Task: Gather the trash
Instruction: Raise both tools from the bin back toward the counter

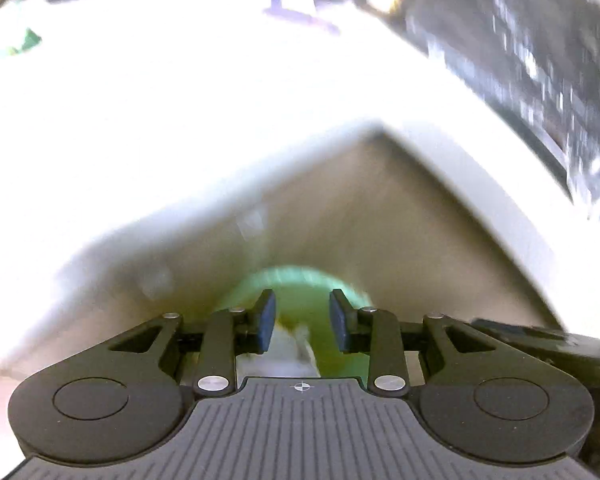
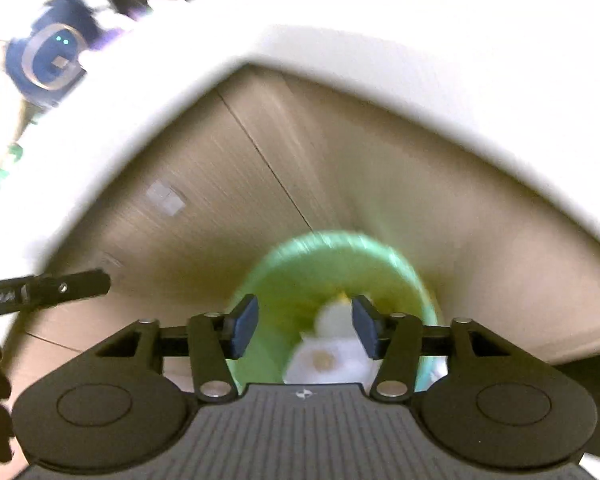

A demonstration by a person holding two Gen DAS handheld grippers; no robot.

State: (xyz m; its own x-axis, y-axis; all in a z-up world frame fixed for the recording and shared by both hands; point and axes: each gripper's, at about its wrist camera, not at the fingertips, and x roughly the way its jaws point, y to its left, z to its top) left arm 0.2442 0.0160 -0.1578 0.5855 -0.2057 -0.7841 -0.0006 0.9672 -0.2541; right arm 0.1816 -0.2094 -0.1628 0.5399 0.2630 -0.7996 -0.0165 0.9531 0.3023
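A round green bin (image 2: 324, 264) stands on the wooden floor (image 2: 204, 184) below the corner of a white table (image 2: 420, 40). White crumpled trash (image 2: 332, 356) lies inside it. My right gripper (image 2: 305, 328) hangs above the bin, open; the trash shows blurred between and below its blue pads (image 2: 244, 330), apart from the left one. In the left wrist view the same green bin (image 1: 296, 280) sits under my left gripper (image 1: 303, 320), which is open with nothing pressed between its pads. White trash (image 1: 296, 356) shows low in the gap, inside the bin.
The white table (image 1: 180, 120) fills the upper part of both views. On it are a dark round device (image 2: 48, 56), green bits (image 1: 28, 40) and a purple item (image 1: 300, 16). A dark blurred surface (image 1: 540, 60) lies to the right. The left gripper's black side (image 2: 44, 290) juts in beside the bin.
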